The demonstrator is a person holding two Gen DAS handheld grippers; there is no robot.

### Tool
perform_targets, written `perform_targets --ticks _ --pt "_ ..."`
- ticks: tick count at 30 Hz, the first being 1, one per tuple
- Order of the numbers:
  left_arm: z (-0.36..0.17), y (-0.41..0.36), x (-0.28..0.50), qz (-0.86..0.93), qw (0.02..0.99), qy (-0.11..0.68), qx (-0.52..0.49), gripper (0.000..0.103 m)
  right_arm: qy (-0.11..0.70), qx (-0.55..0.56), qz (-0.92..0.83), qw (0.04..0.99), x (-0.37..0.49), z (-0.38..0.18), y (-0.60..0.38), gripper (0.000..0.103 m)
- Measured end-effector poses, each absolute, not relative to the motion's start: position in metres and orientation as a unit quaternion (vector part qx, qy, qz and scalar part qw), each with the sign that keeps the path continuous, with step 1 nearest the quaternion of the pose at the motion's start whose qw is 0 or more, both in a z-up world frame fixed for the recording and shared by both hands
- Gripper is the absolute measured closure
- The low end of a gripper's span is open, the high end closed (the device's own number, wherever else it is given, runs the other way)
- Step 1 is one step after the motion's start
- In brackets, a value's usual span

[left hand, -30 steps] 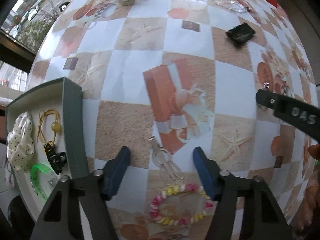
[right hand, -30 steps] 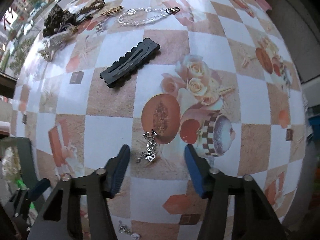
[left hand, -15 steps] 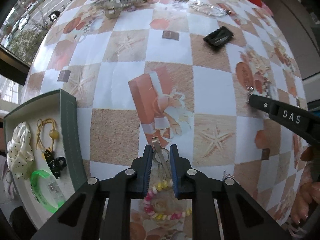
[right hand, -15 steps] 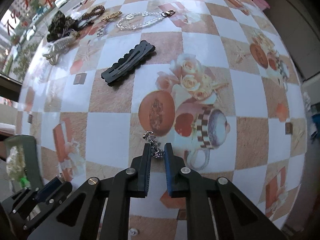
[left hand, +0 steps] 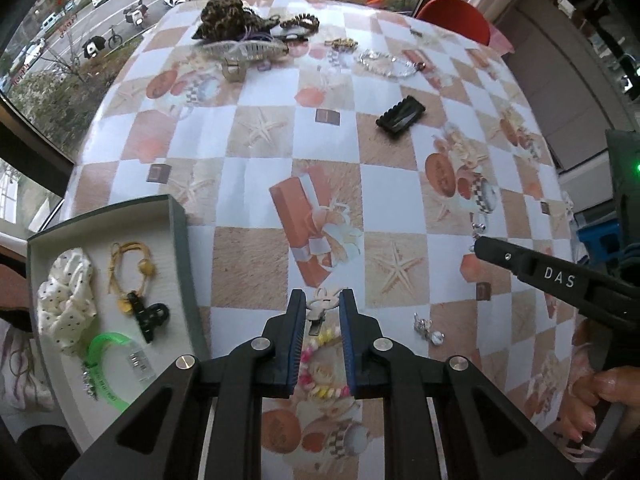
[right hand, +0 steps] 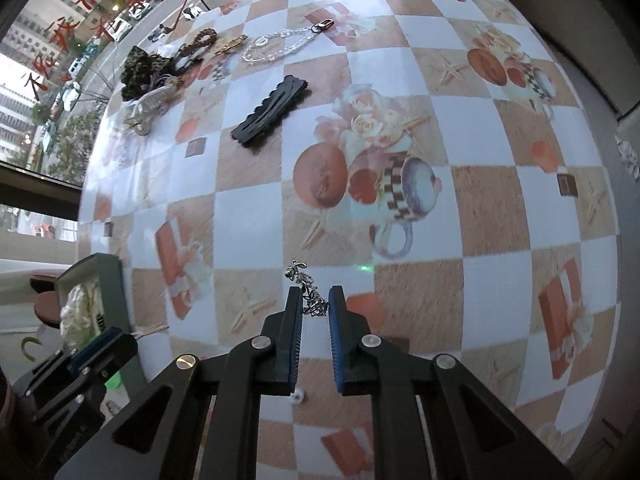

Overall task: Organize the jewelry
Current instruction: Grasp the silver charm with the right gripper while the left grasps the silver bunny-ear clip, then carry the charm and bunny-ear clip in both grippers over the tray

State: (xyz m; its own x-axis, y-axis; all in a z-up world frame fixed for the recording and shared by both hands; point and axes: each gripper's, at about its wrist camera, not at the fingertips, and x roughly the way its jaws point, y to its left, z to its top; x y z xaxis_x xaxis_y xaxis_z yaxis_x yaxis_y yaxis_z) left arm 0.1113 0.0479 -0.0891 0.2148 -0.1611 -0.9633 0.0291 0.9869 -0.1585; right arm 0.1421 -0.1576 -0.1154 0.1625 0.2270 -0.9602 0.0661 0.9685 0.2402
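At my twelve o'clock a window (left hand: 100, 20) overlooks a street; a red chair (left hand: 456, 16) stands behind the checkered-cloth table (left hand: 260, 184).

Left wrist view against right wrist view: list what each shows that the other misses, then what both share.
Only the left wrist view shows the tray's contents: scrunchie, yellow hair tie, black claw clip, green bracelet. It also shows the cream clip in the left gripper and the bead bracelet beneath.

Only the right wrist view shows the silver charm between the right gripper's fingers.

Both show the black hair clip, the crystal chain and the leopard scrunchie.
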Motion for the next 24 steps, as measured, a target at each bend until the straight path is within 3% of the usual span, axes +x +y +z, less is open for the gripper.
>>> perform_targets --ticks 24 --pt "-0.049 0.148 0.038 -0.049 0.789 0.607 -0.081 0.082 0.649 0.083 0.124 0.746 0.095 -0.071 -0.047 0.089"
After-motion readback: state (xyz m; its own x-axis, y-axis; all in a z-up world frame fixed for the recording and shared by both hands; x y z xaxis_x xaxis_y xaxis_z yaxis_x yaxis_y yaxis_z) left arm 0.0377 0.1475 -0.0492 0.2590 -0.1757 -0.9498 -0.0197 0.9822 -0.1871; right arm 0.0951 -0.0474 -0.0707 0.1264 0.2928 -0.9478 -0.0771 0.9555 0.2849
